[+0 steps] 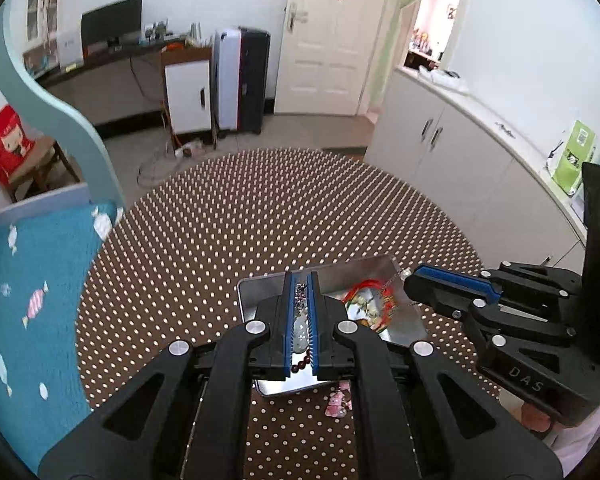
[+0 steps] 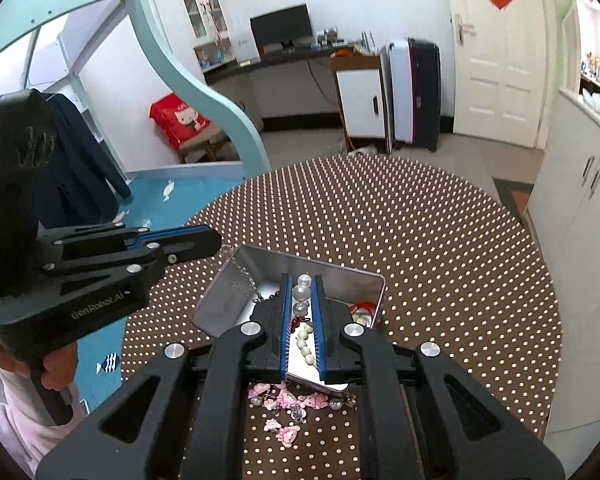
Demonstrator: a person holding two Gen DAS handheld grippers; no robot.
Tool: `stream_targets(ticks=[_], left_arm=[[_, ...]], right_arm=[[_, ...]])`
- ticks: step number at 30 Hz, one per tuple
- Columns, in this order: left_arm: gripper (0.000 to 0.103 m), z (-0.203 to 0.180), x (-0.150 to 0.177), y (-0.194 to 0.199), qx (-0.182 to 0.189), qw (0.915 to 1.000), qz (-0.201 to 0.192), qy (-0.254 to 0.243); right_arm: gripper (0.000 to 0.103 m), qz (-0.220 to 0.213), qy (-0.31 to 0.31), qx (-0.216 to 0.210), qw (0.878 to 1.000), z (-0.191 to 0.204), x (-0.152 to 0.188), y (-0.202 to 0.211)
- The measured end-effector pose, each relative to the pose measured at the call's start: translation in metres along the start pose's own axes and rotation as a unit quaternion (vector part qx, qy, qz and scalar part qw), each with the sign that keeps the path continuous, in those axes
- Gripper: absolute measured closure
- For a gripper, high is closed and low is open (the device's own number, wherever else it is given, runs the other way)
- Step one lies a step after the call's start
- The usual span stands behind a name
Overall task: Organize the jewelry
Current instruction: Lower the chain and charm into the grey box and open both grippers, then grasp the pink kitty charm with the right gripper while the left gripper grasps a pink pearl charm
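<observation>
Pink charms [image 2: 286,404] lie on dotted cloth [image 2: 440,248] beneath right gripper [image 2: 302,280], jaws closed. Left gripper [image 2: 216,242] pinches silver chain [image 2: 242,276], draping into metal tray [image 2: 340,276] of beads.

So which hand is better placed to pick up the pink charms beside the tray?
Probably right: the pink charms lie centred just under the right gripper; in the left view they sit off-centre.

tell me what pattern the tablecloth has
Brown with rows of small white polka dots, on the tablecloth; clearest in the right wrist view.
</observation>
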State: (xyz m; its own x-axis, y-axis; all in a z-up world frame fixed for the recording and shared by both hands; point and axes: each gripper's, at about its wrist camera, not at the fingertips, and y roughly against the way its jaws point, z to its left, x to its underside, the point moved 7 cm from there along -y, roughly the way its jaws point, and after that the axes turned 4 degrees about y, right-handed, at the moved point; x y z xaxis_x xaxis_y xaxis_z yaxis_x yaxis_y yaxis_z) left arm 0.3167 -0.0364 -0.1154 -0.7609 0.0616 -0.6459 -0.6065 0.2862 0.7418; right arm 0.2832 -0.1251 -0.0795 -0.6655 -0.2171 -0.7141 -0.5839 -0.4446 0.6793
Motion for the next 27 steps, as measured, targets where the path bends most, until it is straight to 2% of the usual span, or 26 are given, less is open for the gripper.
stream_targets(ticks=[1,2,4,5,6,15,20,25,27], left_arm=[[0.097,0.003,0.004,-0.007,-0.001,1.0,0.006,0.003],[0.097,0.004,0.007,-0.012,-0.001,0.9999,0.011,0.005],[0.084,0.006,0.012,-0.02,-0.002,0.9998,0.022,0.003],[0.067,0.006,0.013,-0.022,-0.003,0.9997,0.022,0.006],[0.06,0.005,0.013,-0.023,-0.002,0.9997,0.021,0.008],[0.06,0.004,0.031,-0.011,-0.007,0.9998,0.019,0.007],[0.059,0.004,0.05,0.01,-0.003,0.9999,0.014,0.0],[0.059,0.007,0.076,0.025,-0.006,0.9998,0.019,-0.007],[0.059,0.006,0.086,0.027,-0.007,0.9997,0.024,-0.007]], right_arm=[[0.092,0.003,-0.001,0.006,1.0,-0.002,0.0,-0.003],[0.086,0.003,-0.003,0.018,1.0,-0.005,0.0,-0.004],[0.041,0.0,-0.009,0.037,0.999,-0.01,-0.002,-0.001],[0.038,-0.005,-0.009,0.042,0.999,-0.012,-0.004,0.002],[0.038,-0.011,-0.008,0.045,0.999,-0.013,-0.005,0.005],[0.038,-0.008,-0.015,0.08,0.997,-0.022,0.014,0.025],[0.038,-0.004,0.005,0.066,0.998,-0.003,0.049,0.038],[0.055,0.033,0.038,0.037,0.998,0.024,0.083,0.026],[0.057,0.051,0.049,0.032,0.997,0.032,0.095,0.016]])
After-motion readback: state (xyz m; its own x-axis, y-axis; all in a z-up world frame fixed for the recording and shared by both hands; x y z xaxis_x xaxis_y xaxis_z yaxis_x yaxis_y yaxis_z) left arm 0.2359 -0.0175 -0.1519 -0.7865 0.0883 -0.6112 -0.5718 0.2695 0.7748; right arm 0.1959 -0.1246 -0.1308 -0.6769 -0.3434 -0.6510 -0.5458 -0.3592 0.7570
